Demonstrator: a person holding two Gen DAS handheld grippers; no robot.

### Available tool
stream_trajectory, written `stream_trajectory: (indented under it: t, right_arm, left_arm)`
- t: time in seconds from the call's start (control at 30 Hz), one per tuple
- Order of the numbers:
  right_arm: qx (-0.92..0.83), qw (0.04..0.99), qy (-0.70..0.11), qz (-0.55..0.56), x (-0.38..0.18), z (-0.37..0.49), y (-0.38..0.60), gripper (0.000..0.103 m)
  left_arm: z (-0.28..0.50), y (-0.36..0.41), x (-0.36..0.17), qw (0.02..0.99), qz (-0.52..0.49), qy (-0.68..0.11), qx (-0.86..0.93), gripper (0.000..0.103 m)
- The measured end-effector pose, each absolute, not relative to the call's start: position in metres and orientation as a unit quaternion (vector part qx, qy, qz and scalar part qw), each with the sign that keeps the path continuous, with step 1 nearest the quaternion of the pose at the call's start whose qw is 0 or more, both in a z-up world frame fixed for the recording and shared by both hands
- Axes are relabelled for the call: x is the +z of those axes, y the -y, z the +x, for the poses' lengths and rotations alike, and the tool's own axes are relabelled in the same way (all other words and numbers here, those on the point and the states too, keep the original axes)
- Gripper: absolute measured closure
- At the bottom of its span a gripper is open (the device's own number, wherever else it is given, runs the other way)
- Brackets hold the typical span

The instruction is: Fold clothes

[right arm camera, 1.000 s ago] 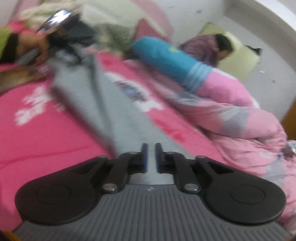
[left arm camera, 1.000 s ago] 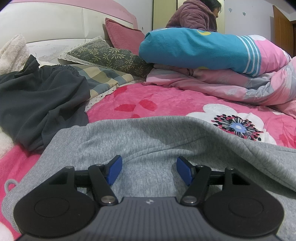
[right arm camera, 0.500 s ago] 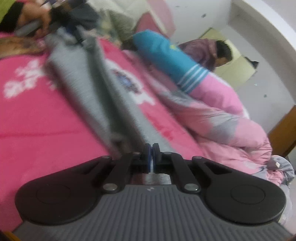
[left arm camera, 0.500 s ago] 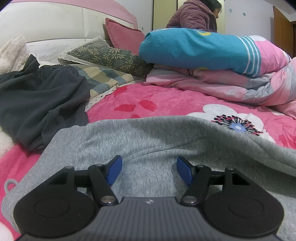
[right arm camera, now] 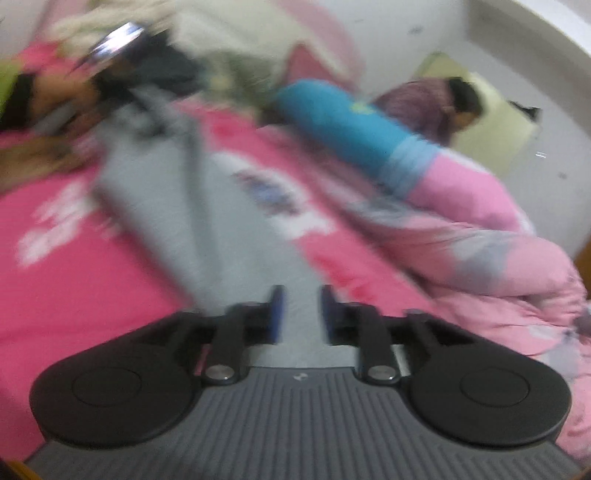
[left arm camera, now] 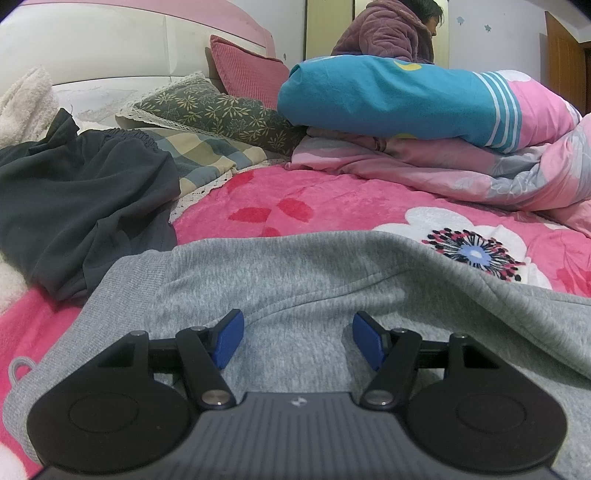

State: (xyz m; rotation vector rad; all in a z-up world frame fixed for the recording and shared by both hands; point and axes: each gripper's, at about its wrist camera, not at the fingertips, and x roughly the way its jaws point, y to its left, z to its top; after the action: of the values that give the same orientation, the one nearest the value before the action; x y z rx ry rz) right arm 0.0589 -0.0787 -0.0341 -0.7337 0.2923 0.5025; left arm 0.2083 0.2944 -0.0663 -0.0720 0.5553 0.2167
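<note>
Holding my left gripper (left arm camera: 298, 338) low over the grey sweatshirt (left arm camera: 295, 280), I have its blue pads spread wide with nothing pinched between them, only the fabric lying flat underneath. My right gripper (right arm camera: 298, 315) is parting its jaws, and the grey cloth shows in the gap between the pads, though that view is too blurred to say whether they touch it. The sweatshirt is spread on the pink flowered blanket (left arm camera: 314, 206), stretching in the right wrist view from my right gripper away toward the far left, where it bunches up. A small grey loop (left arm camera: 20, 369) sticks out at its near left edge in the left wrist view. Just beyond the sweatshirt on the left lies a dark grey garment (left arm camera: 85, 206), partly over a checked pillow (left arm camera: 199, 155). Behind that sit a leaf-patterned pillow (left arm camera: 221, 114) and a red cushion (left arm camera: 247, 74). To the right a rolled blue and pink quilt (left arm camera: 406, 99) rests on a rumpled pink duvet (left arm camera: 480, 177), with a person in a purple padded jacket (left arm camera: 388, 33) behind it.
</note>
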Motion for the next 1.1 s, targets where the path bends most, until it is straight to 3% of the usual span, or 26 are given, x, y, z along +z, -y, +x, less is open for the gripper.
stream_trajectory:
  t: [0.2,0.3,0.43,0.77,0.93,1.1]
  right_arm:
    - [0.207,0.863,-0.162,-0.431,-0.083,0.044,0.072,0.075]
    - [0.178,0.870,-0.163,-0.429,-0.081,0.047,0.077,0.100]
    - [0.160,0.879,-0.153,-0.422,-0.072,0.050,0.083,0.103]
    - [0.167,0.900,-0.147,-0.376,-0.040,0.065,0.098,0.103]
    - [0.217,0.889,-0.169,-0.365,-0.052,0.054,0.086,0.080]
    - [0.217,0.873,-0.187,-0.395,-0.078,0.058,0.072,0.077]
  left_arm:
    - [0.208,-0.295,-0.067,0.955,-0.036,-0.273,0.106,0.036]
    - [0.208,-0.295,-0.067,0.955,-0.036,-0.273,0.107,0.036]
    - [0.208,-0.295,-0.067,0.956,-0.036,-0.273,0.105,0.036]
    - [0.207,-0.296,-0.067,0.956,-0.037,-0.273,0.105,0.036]
    - [0.207,-0.296,-0.067,0.956,-0.037,-0.273,0.105,0.036]
    - [0.207,-0.296,-0.067,0.956,-0.037,-0.273,0.105,0.036]
